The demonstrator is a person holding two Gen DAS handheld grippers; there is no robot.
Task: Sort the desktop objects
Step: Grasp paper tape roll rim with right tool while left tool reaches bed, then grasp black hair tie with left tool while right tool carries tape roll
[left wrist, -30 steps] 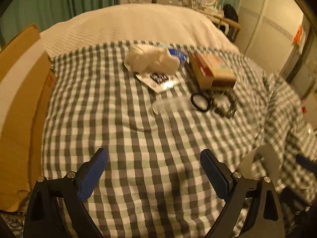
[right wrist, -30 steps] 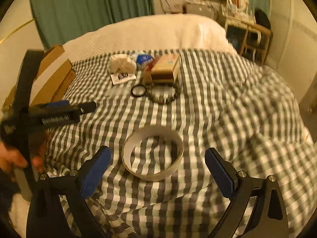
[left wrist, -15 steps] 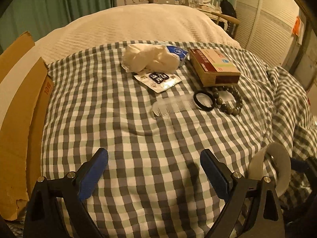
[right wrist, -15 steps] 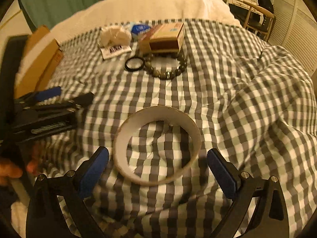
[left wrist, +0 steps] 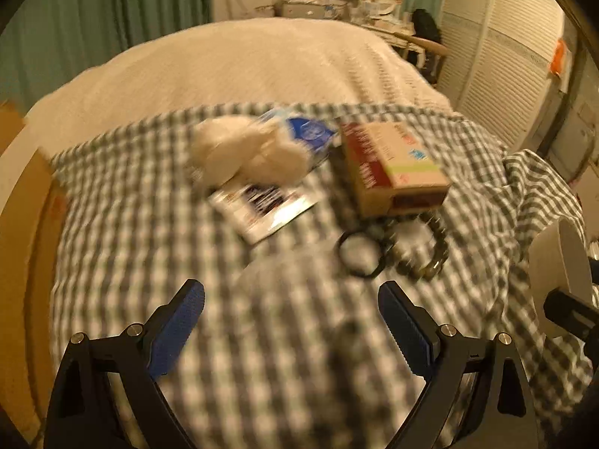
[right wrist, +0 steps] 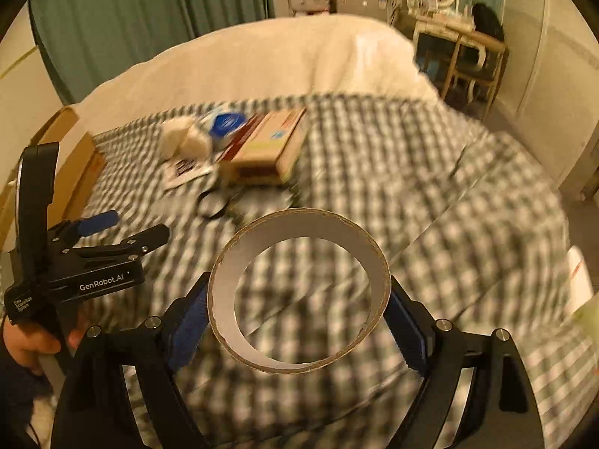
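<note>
right wrist view: right hand-held gripper [right wrist: 297, 321] clamped on pale, fray-edged, probably cardboard tape ring [right wrist: 299, 288]; left hand-held gripper [left wrist: 292, 321] agape.

"GenRobot.AI" and "Data Acquisition System" on the left gripper [right wrist: 112, 232] body.

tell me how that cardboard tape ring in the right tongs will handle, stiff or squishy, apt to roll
The tape ring is a thin-walled hollow cardboard hoop, so probably light and liable to flex oval if squeezed hard. The right tongs pinch it across its width. Set on edge it would likely roll; laid flat on the checked cloth it should stay.
</note>
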